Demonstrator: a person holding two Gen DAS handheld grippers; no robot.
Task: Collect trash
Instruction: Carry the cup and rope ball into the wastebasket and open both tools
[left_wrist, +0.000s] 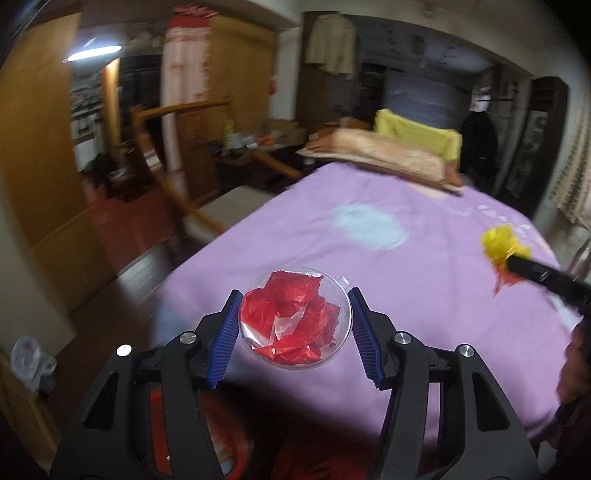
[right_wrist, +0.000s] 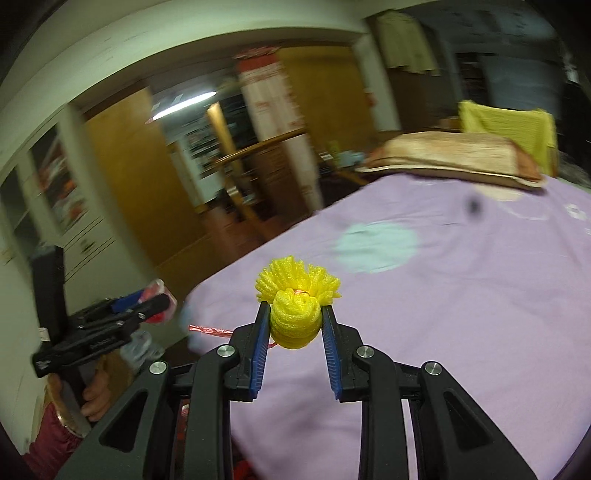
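**Both hands full above the purple bed**

The left hand-held gripper (left_wrist: 294, 326) is clamped on a clear round container (left_wrist: 295, 319) of red wrappers, above the near edge of the bed (left_wrist: 424, 280). The right hand-held gripper (right_wrist: 294, 319) pinches a yellow foam net (right_wrist: 295, 310) over the same bed. A pillow (left_wrist: 384, 155) lies at its far end. No writing is readable.

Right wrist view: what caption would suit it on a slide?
The right hand-held gripper clamps a yellow foam net above a purple bedspread.
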